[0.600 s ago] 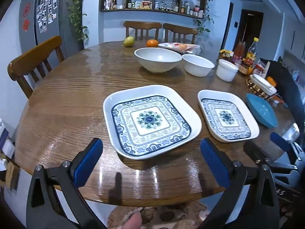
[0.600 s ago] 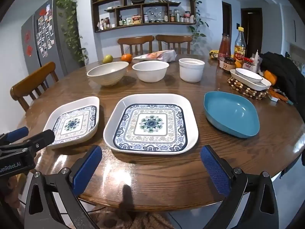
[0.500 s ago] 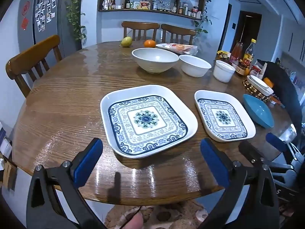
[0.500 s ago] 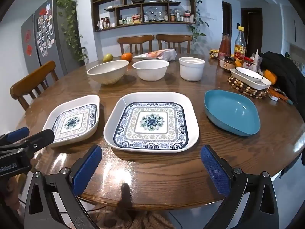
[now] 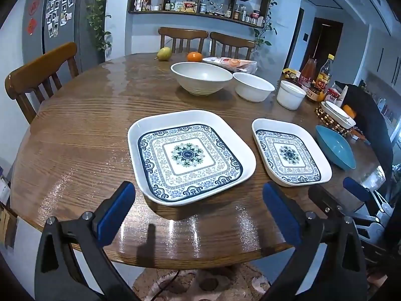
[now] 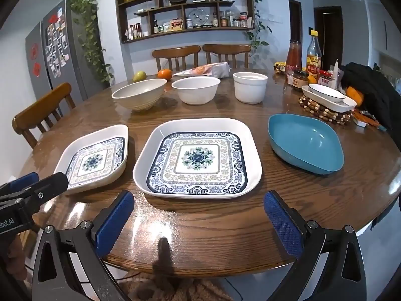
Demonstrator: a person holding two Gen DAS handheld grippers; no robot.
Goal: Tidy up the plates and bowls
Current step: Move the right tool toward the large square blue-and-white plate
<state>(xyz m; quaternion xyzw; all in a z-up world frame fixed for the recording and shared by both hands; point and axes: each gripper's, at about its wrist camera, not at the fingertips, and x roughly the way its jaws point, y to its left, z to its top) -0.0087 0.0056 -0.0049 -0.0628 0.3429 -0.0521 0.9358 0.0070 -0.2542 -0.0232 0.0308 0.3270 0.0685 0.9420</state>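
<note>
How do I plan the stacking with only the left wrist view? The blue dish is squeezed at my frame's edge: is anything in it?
Observer: No. The right wrist view shows the whole inside of the blue dish, and it is bare.
Operator: And the right gripper? I only get a sliver of it.
Observer: The right gripper is wide open with nothing between its pads, and it faces the middle patterned plate.
Operator: What's beyond the blue dish?
Observer: A white rectangular dish on a beaded trivet, with a dark-rimmed oval dish nested inside it.
</note>
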